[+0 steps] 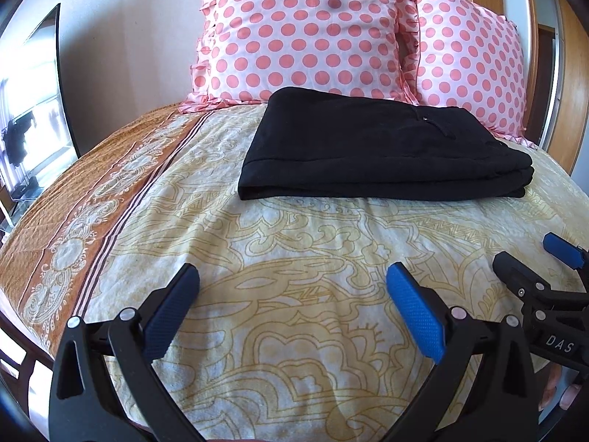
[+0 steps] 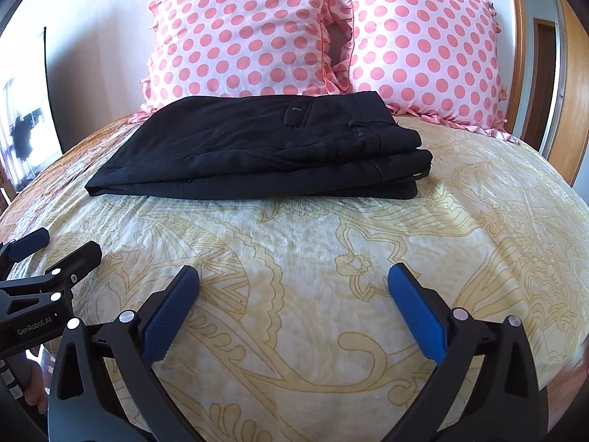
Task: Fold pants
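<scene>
Both of your grippers, left gripper [image 1: 291,287] and right gripper [image 2: 292,287], hang spread and empty over the bedspread [image 1: 294,243], well short of the folded black pants [image 2: 257,151] lying before the pillows [image 2: 243,33]; soft, limp cloth, so pinch every layer at the stacked edge.

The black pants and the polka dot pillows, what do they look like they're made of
The black pants look like a matte woven trouser cloth, perhaps a polyester or wool blend: no sheen, crisp folded edges, a welt pocket. The polka dot pillows look like a satin or silky polyester: their ruffled edges and faces show a soft shine. Neither fibre can be confirmed by look alone.
</scene>
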`<state>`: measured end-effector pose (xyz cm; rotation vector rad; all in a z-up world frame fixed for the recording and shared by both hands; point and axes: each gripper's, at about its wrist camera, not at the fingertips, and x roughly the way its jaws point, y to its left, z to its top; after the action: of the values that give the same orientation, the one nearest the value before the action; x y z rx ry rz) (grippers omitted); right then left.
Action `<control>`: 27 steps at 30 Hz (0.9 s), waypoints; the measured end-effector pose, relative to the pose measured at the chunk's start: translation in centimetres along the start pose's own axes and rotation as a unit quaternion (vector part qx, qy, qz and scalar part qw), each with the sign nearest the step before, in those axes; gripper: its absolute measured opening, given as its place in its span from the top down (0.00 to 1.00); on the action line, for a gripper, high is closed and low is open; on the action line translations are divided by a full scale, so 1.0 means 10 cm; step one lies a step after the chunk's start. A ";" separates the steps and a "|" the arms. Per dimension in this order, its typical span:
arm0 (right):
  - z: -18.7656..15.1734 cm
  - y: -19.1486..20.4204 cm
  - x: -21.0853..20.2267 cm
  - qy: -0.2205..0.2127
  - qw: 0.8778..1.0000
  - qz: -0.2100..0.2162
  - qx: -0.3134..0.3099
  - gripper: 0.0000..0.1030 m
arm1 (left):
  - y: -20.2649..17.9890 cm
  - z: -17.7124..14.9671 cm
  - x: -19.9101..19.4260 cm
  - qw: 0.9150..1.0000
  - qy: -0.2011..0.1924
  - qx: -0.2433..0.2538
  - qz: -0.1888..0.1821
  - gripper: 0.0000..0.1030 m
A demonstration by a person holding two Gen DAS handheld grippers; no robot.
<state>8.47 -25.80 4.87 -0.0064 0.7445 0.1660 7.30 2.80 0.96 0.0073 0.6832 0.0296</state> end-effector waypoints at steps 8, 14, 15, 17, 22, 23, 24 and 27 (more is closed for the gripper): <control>0.00 0.00 0.00 0.000 1.000 0.000 0.000 0.01 | 0.01 0.01 0.01 1.000 0.006 0.001 -0.001 0.02; 0.00 0.00 0.00 0.000 1.000 0.000 0.000 0.01 | 0.01 0.01 0.01 1.000 0.006 0.000 -0.001 0.02; 0.00 0.00 0.00 0.000 1.000 0.000 0.000 0.01 | 0.00 0.00 0.01 1.000 0.005 0.001 -0.001 0.02; 0.00 0.00 0.00 0.000 1.000 0.000 0.000 0.01 | 0.00 0.00 0.01 1.000 0.005 0.001 -0.001 0.02; -0.01 0.00 0.00 -0.001 1.000 0.000 0.000 0.01 | 0.00 0.00 0.00 1.000 0.005 0.001 -0.001 0.02; -0.01 0.00 0.00 -0.001 1.000 0.000 0.000 0.01 | 0.00 0.00 0.00 1.000 0.004 0.001 -0.001 0.02; -0.01 0.00 0.00 -0.001 1.000 0.000 0.000 0.01 | 0.00 0.00 0.00 1.000 0.004 0.001 -0.002 0.02; 0.00 0.01 0.00 -0.001 1.000 0.001 -0.001 0.01 | 0.00 0.01 -0.02 1.000 0.002 0.002 -0.002 0.02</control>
<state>8.43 -25.70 4.84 -0.0069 0.7427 0.1676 7.26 2.76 1.16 0.0088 0.6865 0.0238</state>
